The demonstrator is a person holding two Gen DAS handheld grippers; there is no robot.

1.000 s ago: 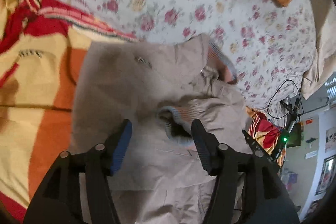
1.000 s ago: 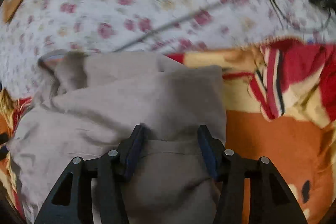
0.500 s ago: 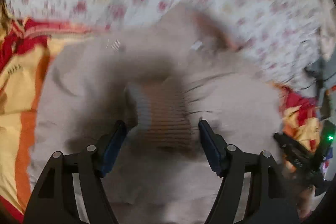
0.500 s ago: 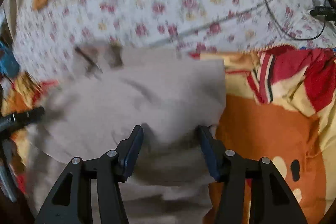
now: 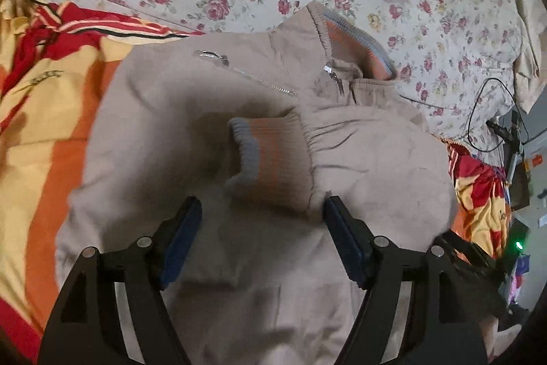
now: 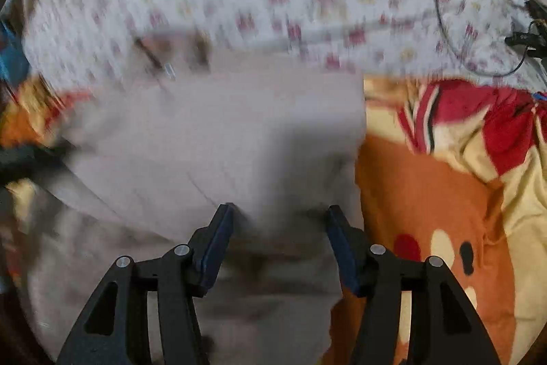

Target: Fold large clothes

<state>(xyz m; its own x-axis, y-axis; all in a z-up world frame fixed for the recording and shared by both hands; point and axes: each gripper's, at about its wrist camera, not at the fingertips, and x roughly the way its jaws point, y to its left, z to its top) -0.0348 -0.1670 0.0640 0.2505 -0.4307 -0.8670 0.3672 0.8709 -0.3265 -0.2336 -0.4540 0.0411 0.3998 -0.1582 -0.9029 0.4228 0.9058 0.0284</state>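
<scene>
Both tools wide open, holding nothing: left gripper (image 5: 262,224) just behind the beige zip jacket's (image 5: 164,132) ribbed orange-grey cuff (image 5: 273,159); right gripper (image 6: 278,233) over its body. Recommend flattening the sleeve before folding

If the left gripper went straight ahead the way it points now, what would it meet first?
Most likely the ribbed cuff of the beige jacket, lying just beyond the open left gripper. Depth is unclear, so it might meet the jacket fabric under the cuff first.

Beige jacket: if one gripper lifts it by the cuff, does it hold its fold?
Probably not. The jacket lies in soft creases and bulges, so likely floppy. The ribbed cuff looks thick, probably easy to pinch. The puffy sleeve suggests padding, so perhaps heavier than a shirt.
</scene>
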